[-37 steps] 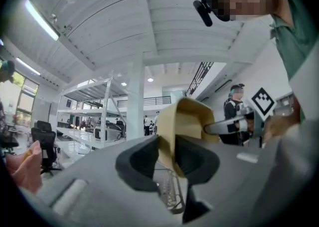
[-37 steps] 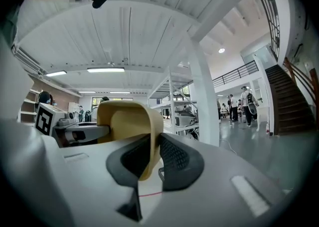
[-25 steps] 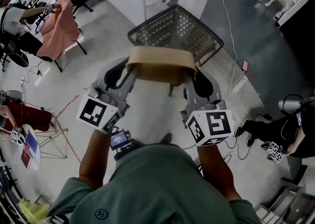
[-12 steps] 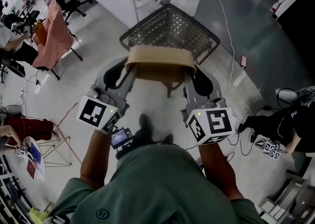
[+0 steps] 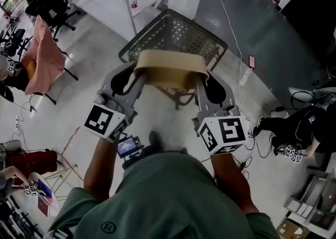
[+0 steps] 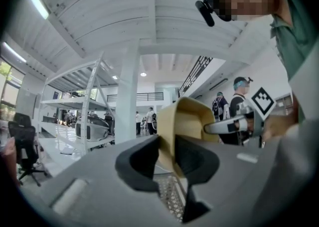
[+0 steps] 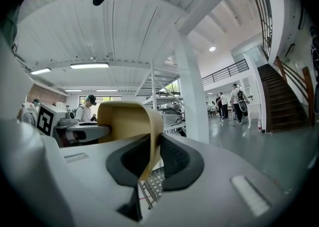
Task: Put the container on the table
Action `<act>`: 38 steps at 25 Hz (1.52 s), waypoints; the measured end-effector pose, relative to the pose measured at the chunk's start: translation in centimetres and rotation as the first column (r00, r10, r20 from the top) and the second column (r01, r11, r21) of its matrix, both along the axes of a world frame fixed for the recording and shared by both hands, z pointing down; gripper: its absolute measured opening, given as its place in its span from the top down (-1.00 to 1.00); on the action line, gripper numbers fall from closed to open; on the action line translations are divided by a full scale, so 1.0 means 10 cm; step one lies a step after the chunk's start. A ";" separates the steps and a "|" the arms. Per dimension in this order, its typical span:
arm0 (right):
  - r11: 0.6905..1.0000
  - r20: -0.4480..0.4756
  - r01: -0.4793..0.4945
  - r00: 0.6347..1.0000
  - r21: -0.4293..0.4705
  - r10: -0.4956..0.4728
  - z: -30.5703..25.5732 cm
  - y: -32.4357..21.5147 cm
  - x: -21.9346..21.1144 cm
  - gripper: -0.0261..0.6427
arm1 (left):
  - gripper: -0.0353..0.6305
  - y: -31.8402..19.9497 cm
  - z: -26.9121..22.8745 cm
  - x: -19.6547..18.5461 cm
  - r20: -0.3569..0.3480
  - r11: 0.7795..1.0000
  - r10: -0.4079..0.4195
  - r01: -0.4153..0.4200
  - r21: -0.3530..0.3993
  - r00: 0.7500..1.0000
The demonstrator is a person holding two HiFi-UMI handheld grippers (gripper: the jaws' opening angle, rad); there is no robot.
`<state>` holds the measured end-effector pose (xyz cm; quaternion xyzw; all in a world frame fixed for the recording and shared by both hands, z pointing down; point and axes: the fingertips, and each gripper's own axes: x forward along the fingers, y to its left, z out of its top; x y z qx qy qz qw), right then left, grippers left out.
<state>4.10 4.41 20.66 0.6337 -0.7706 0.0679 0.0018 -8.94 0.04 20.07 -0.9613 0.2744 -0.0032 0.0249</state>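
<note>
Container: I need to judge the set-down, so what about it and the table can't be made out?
Container underside: head view, faces away from the camera.
Mesh table near edge: head view, covered by the container.
Clearance between them: gripper views, mesh only glimpsed below the jaws.

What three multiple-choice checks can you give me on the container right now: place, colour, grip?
1. Where is the container?
A. On the floor
B. Held between both grippers, at the near edge of the mesh table
C. On a white shelf
2. Its colour?
A. Tan
B. Blue
C. Red
3. The left gripper is:
A. Open and empty
B. Shut on a cable
C. Shut on the container's wall
Answers: B, the head view shows it spanning the left gripper and right gripper; A, it is tan in every view; C, the pads pinch the wall in the left gripper view.
</note>
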 end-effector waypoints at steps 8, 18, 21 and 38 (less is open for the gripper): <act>0.998 -0.028 -0.069 0.997 -0.005 0.069 0.00 -0.26 -0.12 0.78 | 0.64 -0.34 0.00 -0.09 -0.027 0.997 0.075 -0.075 0.005 0.997; 0.996 -0.030 -0.083 0.996 -0.038 0.082 0.10 -0.55 0.03 0.78 | 0.64 -0.65 0.14 0.06 -0.020 0.995 0.092 -0.093 -0.032 0.996; 0.997 -0.013 -0.064 0.998 -0.043 0.063 0.18 -0.64 0.13 0.78 | 0.64 -0.72 0.21 0.16 -0.004 0.997 0.068 -0.068 -0.046 0.998; 0.988 0.050 0.146 0.988 -0.049 -0.144 0.52 -1.46 1.05 0.78 | 0.64 -1.31 0.49 1.01 0.083 0.987 -0.135 0.141 -0.079 0.987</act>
